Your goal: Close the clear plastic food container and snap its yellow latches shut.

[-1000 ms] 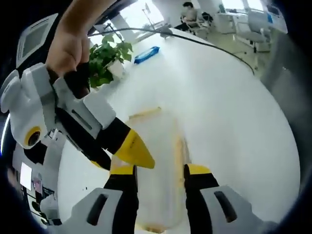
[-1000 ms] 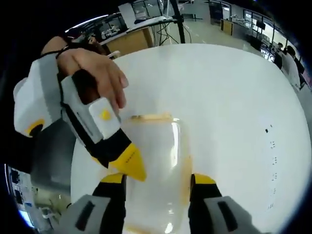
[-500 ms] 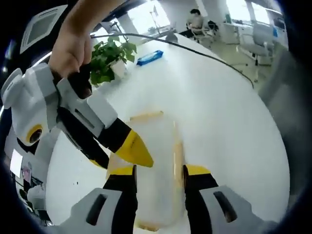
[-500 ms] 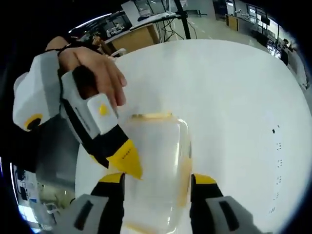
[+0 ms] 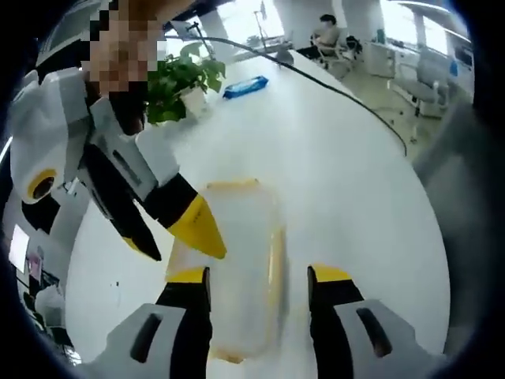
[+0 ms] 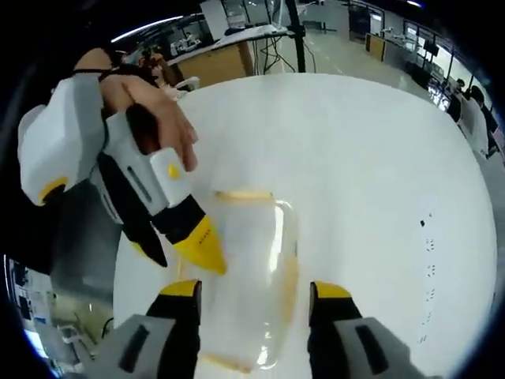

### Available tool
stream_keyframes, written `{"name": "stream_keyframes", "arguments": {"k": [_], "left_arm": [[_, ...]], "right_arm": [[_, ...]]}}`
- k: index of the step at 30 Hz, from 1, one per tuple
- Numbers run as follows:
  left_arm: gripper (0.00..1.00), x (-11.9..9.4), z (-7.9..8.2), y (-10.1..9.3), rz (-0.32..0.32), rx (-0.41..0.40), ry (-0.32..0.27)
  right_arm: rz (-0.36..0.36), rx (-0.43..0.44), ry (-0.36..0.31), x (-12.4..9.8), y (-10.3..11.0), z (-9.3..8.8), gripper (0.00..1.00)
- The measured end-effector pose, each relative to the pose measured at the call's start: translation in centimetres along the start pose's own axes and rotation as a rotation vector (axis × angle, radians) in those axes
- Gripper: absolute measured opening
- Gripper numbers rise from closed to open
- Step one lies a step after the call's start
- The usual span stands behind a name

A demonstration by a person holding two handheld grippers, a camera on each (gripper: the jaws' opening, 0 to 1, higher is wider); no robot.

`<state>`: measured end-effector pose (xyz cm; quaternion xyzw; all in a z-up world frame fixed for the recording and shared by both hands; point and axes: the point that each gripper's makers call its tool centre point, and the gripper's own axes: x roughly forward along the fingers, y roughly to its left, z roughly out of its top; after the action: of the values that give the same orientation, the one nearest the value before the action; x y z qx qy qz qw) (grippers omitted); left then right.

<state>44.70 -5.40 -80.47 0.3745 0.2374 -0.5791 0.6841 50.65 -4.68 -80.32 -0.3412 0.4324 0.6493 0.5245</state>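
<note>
Both tools spread: left tool (image 5: 259,275), right tool (image 6: 254,289) straddle container (image 6: 248,276), seemingly untouched.

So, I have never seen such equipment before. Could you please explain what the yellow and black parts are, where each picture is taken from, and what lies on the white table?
There is no robot here. A person holds one hand tool in each hand, each ending in two yellow-tipped jaws. A camera rides on each tool and looks forward along its jaws.

In the left gripper view, the left gripper rises from the bottom, jaws apart, and the other tool enters from the side. The right gripper view shows the right gripper likewise, jaws apart.

On the white table lies the clear plastic container with its yellow latches, between both pairs of jaws. Neither gripper is gripping it. Further back stand a potted plant and a blue packet.
</note>
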Motion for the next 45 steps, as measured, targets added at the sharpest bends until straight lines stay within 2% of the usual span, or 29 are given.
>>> {"name": "stream_keyframes", "arguments": {"k": [5, 11, 14, 15, 18, 22, 24, 27, 31, 33, 35, 36, 38, 39, 40, 42, 43, 45], "left_arm": [[0.45, -0.3, 0.2, 0.2, -0.062, 0.003, 0.013], [0.43, -0.6, 0.6, 1.7, -0.082, -0.015, 0.017], [0.41, -0.7, 0.0, 3.3, -0.074, 0.001, 0.041], [0.40, -0.7, -0.2, 3.6, -0.079, -0.010, 0.051], [0.43, -0.7, -0.8, 4.4, -0.106, -0.041, 0.066], [0.43, -0.5, -1.3, 4.7, -0.112, -0.043, 0.081], [0.46, -0.5, -1.1, 4.5, -0.123, -0.048, 0.071], [0.45, -0.4, -1.1, 5.1, -0.091, -0.069, 0.075], [0.46, -0.4, -1.3, 5.6, -0.056, -0.188, 0.071], [0.46, -0.5, -1.5, 6.1, -0.014, -0.247, 0.069], [0.44, -0.7, -1.4, 7.2, 0.062, -0.280, 0.050], [0.46, -0.9, -1.4, 7.6, 0.106, -0.307, 0.041], [0.51, -1.1, -1.7, 7.2, 0.121, -0.352, 0.058], [0.53, -1.3, -2.0, 7.5, 0.164, -0.375, 0.063], [0.50, -1.4, -2.0, 7.8, 0.197, -0.377, 0.055], [0.43, -1.6, -2.0, 7.6, 0.223, -0.456, 0.035], [0.44, -1.6, -2.3, 7.5, 0.235, -0.502, 0.037], [0.51, -1.8, -2.9, 7.5, 0.270, -0.550, 0.057]], "right_arm": [[-0.032, -0.043, -0.003, -0.4, 0.9, 0.1, 0.56], [-0.056, -0.046, -0.010, -0.6, 1.7, 0.1, 0.55], [-0.082, -0.046, -0.010, -0.8, 2.1, -0.1, 0.55], [-0.121, -0.052, -0.033, -0.9, 1.9, 0.3, 0.53], [-0.125, -0.029, -0.040, -1.1, 2.5, 0.1, 0.53], [-0.158, -0.022, -0.051, -1.0, 2.5, 0.0, 0.53], [-0.185, -0.016, -0.053, -0.9, 2.1, -0.1, 0.55], [-0.227, 0.018, -0.074, -1.1, 1.5, 0.0, 0.53], [-0.307, 0.122, -0.116, -1.6, 0.7, -0.4, 0.51], [-0.346, 0.153, -0.137, -1.7, 0.5, -0.5, 0.51], [-0.418, 0.208, -0.165, -1.8, -0.2, -0.9, 0.51], [-0.426, 0.240, -0.181, -1.7, -0.1, -0.9, 0.53], [-0.494, 0.357, -0.203, -1.7, -0.5, -1.5, 0.55], [-0.511, 0.378, -0.215, -1.7, -0.5, -1.5, 0.55], [-0.537, 0.419, -0.229, -1.7, -0.5, -1.6, 0.53], [-0.569, 0.464, -0.255, -1.6, -0.3, -1.5, 0.53], [-0.593, 0.501, -0.242, -1.6, -0.2, -2.0, 0.54], [-0.649, 0.527, -0.263, -2.1, -0.4, -2.0, 0.54]]}}
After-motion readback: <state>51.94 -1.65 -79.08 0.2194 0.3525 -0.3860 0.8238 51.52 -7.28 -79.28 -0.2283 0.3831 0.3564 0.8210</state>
